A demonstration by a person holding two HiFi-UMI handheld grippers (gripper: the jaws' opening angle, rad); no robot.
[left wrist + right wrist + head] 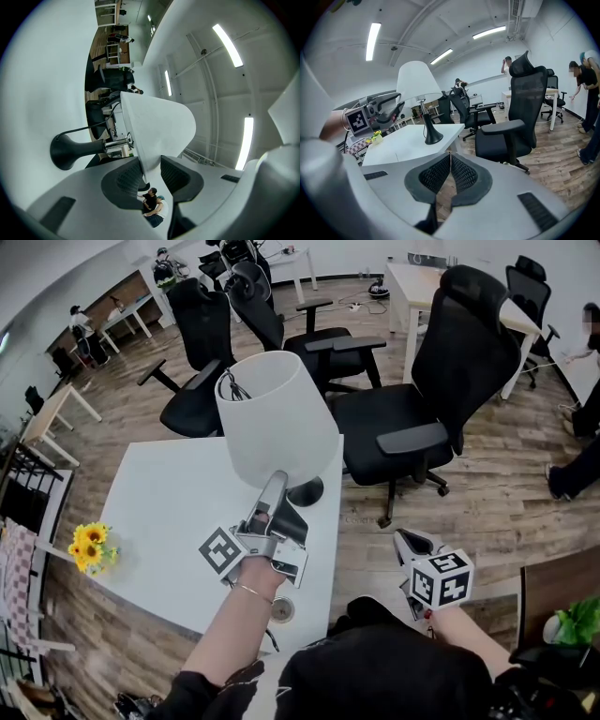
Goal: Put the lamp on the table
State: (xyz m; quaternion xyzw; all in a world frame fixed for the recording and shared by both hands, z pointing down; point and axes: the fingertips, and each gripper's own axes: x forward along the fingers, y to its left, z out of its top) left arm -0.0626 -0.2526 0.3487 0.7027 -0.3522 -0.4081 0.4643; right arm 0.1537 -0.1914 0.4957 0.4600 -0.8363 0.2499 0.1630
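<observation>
The white-shaded lamp with a black flared base (277, 418) appears already set near the edge of the white tabletop (169, 512), its shade rim pinched by the left hand-held gripper (275, 481), so a gentle release without tipping it seems next, while the right hand-held gripper (406, 540) hangs pressed together, empty.

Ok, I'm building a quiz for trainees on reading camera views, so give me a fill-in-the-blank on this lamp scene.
The left gripper is clamped on the lamp's white ____.
The lamp's black base stands on the white ____.
The right gripper is shut and holds ____.
The small flowers are ____.
Missing: shade, table, nothing, yellow.
</observation>
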